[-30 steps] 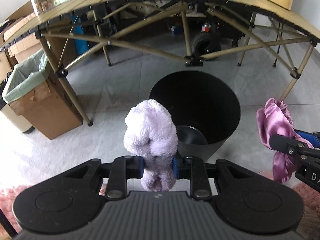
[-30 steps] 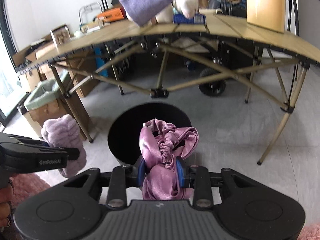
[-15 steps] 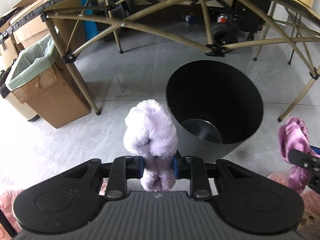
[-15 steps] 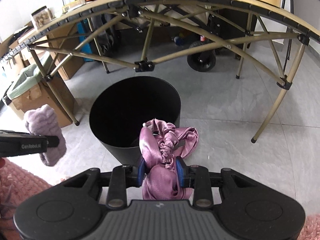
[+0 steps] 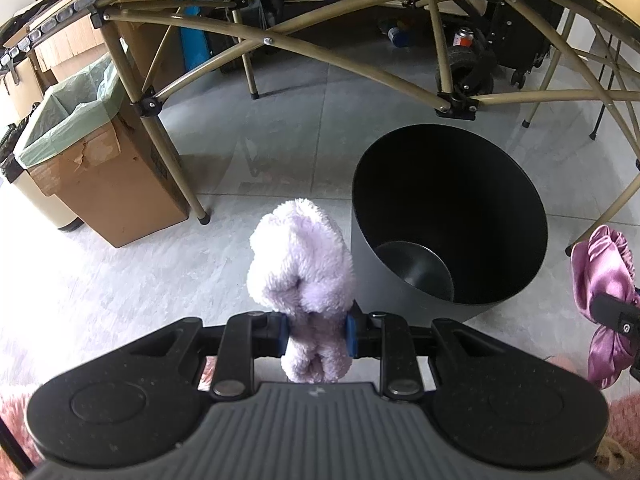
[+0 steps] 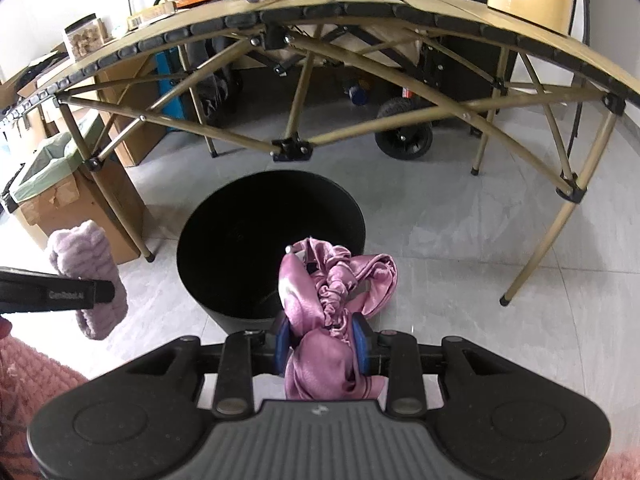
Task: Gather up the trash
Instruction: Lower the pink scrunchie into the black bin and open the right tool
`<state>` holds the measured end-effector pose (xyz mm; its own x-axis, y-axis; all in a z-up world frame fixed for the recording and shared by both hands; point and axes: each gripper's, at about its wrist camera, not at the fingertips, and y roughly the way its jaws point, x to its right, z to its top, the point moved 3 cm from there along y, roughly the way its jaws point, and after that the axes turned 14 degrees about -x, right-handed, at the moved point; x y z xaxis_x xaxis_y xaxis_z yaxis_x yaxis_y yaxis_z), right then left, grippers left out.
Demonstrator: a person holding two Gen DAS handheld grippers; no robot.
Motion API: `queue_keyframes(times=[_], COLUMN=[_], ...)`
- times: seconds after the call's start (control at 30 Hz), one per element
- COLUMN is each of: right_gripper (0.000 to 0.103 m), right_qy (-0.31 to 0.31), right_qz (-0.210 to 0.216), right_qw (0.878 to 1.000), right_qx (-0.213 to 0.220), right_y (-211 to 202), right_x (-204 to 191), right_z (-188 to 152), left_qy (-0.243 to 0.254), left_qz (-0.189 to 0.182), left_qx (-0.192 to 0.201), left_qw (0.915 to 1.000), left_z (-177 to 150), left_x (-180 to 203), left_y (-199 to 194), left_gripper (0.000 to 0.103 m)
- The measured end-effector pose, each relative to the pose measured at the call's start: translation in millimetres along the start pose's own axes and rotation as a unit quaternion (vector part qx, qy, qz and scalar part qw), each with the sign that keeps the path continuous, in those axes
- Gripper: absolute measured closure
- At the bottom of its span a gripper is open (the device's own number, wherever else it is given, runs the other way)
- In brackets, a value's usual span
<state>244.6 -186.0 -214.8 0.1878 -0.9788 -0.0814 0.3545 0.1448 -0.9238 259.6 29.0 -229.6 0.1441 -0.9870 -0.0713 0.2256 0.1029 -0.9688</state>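
My left gripper (image 5: 316,336) is shut on a fluffy lilac cloth (image 5: 302,268), held above the floor just left of a black round bin (image 5: 500,280). My right gripper (image 6: 322,346) is shut on a crumpled pink satin cloth (image 6: 332,304), held near the front rim of the same bin (image 6: 200,280). The bin's inside looks dark and bare. The lilac cloth (image 6: 86,276) and left gripper (image 6: 56,290) show at the left of the right wrist view. The pink cloth (image 5: 604,276) shows at the right edge of the left wrist view.
A folding table frame (image 5: 280,44) spans the floor behind the bin, its legs (image 5: 176,172) near it. A cardboard box with a green liner (image 5: 92,152) stands to the left. A wheeled cart (image 6: 404,140) sits under the table. Pink fluffy rug (image 6: 28,376) lies at bottom left.
Both grippers have moved forward and down towards the bin, which now looks larger and closer. Both cloths stay gripped. The right wrist view has tilted back up a little since half a second ago.
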Motion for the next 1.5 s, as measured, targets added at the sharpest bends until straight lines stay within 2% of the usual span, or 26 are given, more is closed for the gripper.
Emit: queue_keyframes(times=[0.7,1.13,1.5], right_gripper=[0.072,0.072,0.071], right_qy=[-0.03,-0.029,-0.03], right_qz=[0.017,0.022,0.02], right_qw=[0.999,0.998,0.995], right_qx=[-0.004,-0.045,-0.09], right_y=[43.7,96.8,130.4], right_x=[-37.1,-48.7,-49.6], right_z=[66.6,95.7,97.0], left_qy=[-0.036,-0.059,-0.072], left_qz=[0.011,0.025,0.036], left_qx=[0.008,0.005,0.0], left_qw=[0.9993,0.9979,0.9967], left_z=[35.0,50.4,60.4], left_x=[-17.1,-28.6,-33.6], left_y=[5.9,13.6,20.1], left_gripper=[0.077,0.077,0.077])
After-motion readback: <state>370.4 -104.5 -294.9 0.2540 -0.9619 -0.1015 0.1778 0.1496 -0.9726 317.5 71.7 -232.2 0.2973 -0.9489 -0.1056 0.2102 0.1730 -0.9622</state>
